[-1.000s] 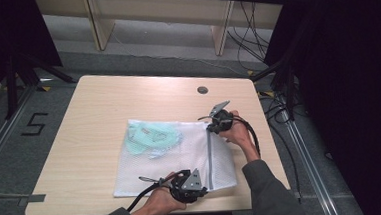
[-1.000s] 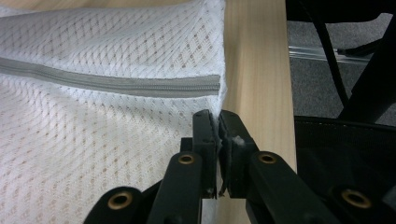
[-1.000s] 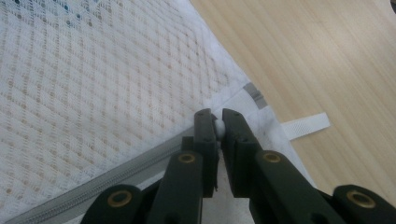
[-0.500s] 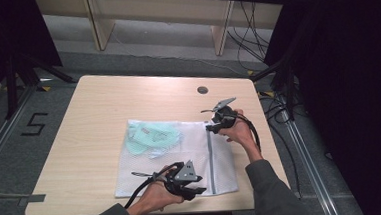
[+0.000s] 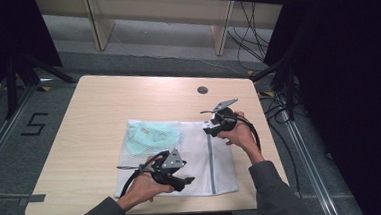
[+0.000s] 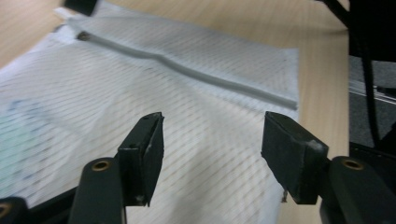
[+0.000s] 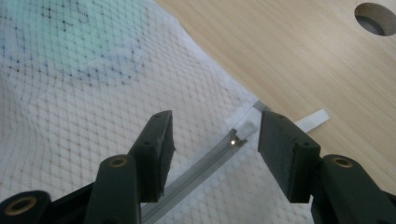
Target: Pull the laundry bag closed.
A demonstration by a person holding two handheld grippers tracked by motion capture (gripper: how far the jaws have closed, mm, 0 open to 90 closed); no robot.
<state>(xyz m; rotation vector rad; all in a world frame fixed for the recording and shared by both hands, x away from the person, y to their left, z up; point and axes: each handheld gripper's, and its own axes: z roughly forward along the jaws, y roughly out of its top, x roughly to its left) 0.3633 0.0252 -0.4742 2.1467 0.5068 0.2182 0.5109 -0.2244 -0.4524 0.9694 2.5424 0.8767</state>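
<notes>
White mesh bag (image 5: 191,152) is lying flat on the bench (image 5: 99,118), zipper (image 5: 210,159) running front to back. Left gripper (image 6: 210,140) and right gripper (image 7: 212,135) are hovering above it, jaws just opening wide, gripping nothing.

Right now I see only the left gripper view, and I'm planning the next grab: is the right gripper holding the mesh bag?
Observer: No. The right gripper has just been opening its fingers. The zipper slider lies between them, unpinched.
Operator: Anything inside the mesh bag?
Observer: A mint-green item shows through the mesh bag, at the end away from the zipper.
Operator: What's past the bag?
Observer: A round hole in the table.
</notes>
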